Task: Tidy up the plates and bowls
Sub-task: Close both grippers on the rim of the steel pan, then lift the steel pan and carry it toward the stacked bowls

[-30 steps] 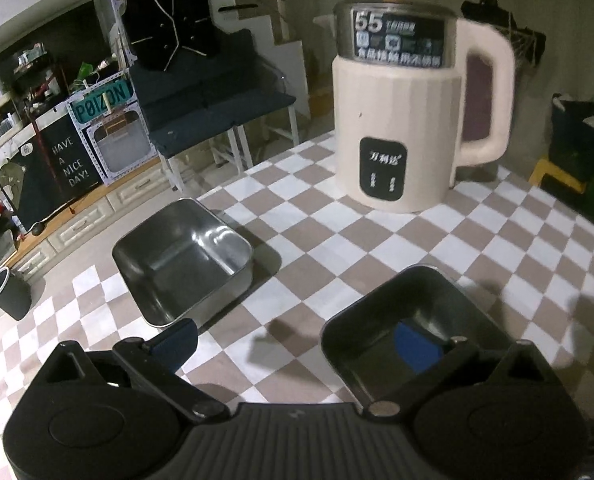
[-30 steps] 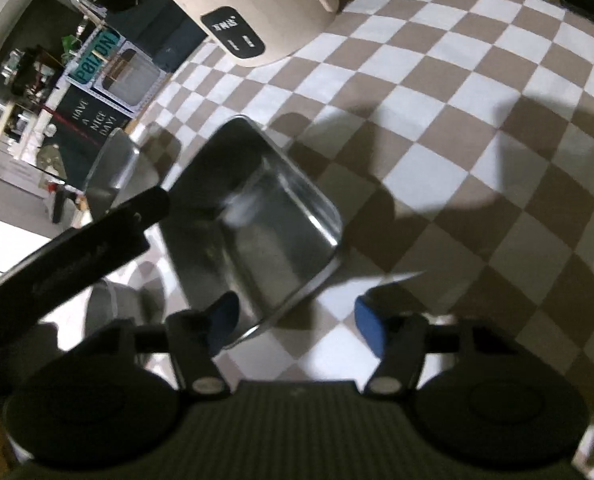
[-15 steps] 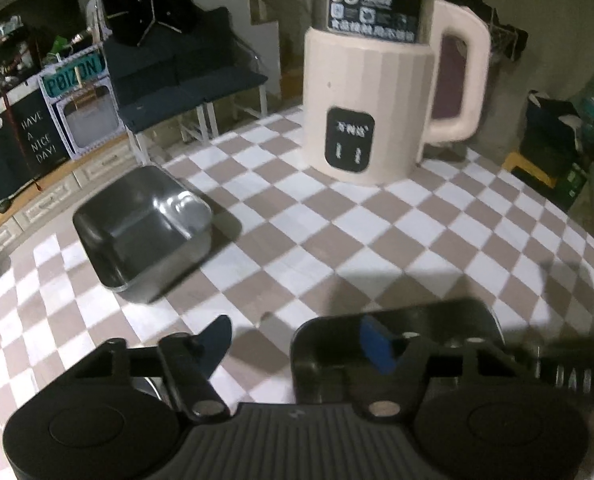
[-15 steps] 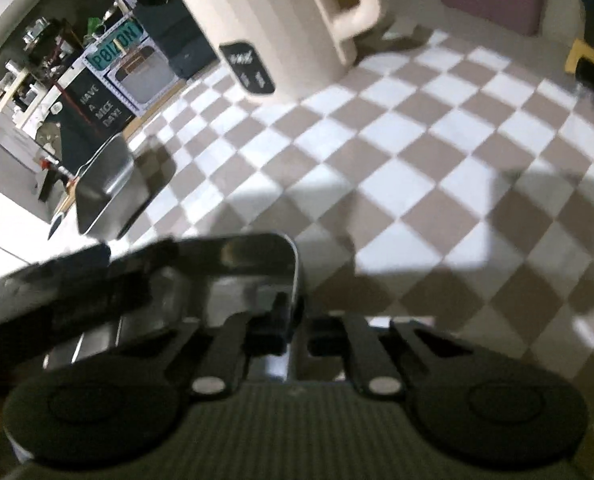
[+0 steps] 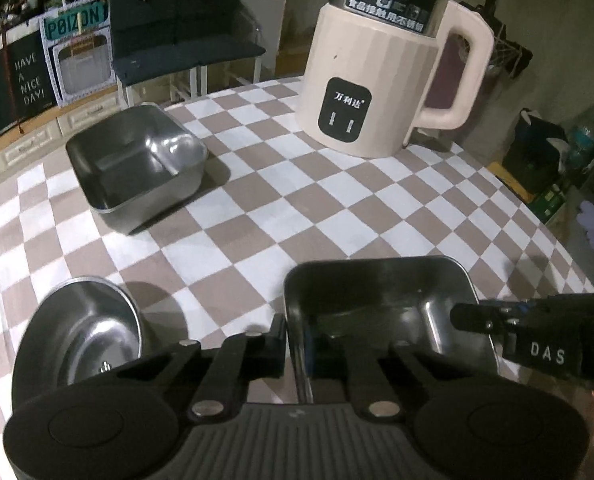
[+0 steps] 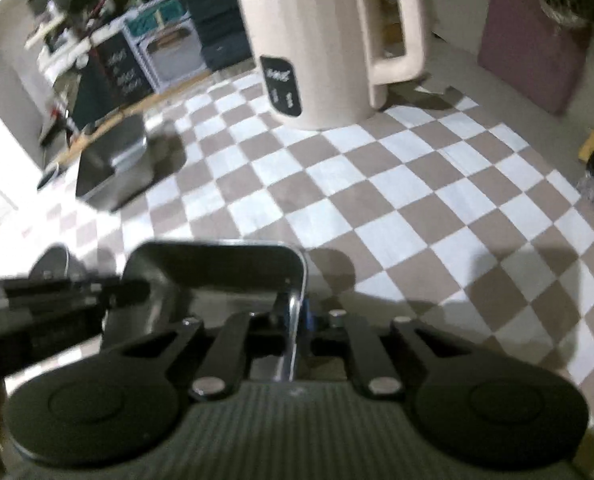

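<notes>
Grippers left (image 5: 295, 350) and right (image 6: 297, 320), each pinching opposite walls of 1 empty square tray (image 5: 377, 292).

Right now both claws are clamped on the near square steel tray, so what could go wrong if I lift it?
1. The left claw and right claw each pinch only a thin rim of the near square steel tray; uneven lifting could twist it loose.
2. The round steel bowl sits close beside the left claw and could get knocked.
3. Swinging forward risks hitting the cream electric kettle.
</notes>
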Motion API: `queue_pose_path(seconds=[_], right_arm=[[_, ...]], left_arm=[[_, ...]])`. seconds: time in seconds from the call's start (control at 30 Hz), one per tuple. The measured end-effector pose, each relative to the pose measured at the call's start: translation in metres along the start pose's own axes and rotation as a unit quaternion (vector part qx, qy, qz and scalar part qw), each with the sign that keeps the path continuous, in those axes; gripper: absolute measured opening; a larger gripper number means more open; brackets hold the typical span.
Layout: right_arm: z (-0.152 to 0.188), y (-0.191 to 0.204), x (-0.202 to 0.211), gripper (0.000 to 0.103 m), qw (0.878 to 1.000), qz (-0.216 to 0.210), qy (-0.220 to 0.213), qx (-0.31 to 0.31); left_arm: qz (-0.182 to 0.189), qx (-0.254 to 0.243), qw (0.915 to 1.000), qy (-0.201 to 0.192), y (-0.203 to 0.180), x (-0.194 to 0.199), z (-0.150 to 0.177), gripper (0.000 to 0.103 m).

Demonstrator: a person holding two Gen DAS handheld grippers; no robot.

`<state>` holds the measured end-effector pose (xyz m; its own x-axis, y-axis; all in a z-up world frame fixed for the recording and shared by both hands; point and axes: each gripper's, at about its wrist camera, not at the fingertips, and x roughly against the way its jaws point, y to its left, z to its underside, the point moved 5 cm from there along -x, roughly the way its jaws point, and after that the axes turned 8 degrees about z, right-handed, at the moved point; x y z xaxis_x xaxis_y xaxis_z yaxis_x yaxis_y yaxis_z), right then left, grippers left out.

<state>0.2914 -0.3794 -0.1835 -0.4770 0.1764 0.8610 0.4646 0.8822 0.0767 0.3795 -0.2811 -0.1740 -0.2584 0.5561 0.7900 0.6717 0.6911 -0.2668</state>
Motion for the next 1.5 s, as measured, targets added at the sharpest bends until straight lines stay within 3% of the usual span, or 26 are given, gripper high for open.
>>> queue_pose_path(seconds=[0.17, 0.77, 1.13, 1.5], right_arm=[[0.004, -0.001, -0.002, 0.008, 1.000, -0.004, 0.017, 0.006], [0.002, -0.005, 0.071, 0.005, 0.998, -0.040, -0.043, -0.021], [0.014, 0.057, 0.118, 0.005, 0.992, -0.111, -0.061, 0.022], [0.047, 0.130, 0.147, 0.005, 0.980, -0.169, -0.059, 0.083]], left_arm=[[-0.010, -0.008, 0.9998, 0.014, -0.001, 0.002, 0.010, 0.007], [-0.029, -0.018, 0.9970, -0.069, -0.028, 0.080, 0.013, 0.004], [-0.077, 0.012, 0.9913, -0.106, -0.001, 0.173, 0.044, 0.006], [-0.124, 0.072, 0.9795, -0.142, 0.043, 0.253, 0.103, 0.007]])
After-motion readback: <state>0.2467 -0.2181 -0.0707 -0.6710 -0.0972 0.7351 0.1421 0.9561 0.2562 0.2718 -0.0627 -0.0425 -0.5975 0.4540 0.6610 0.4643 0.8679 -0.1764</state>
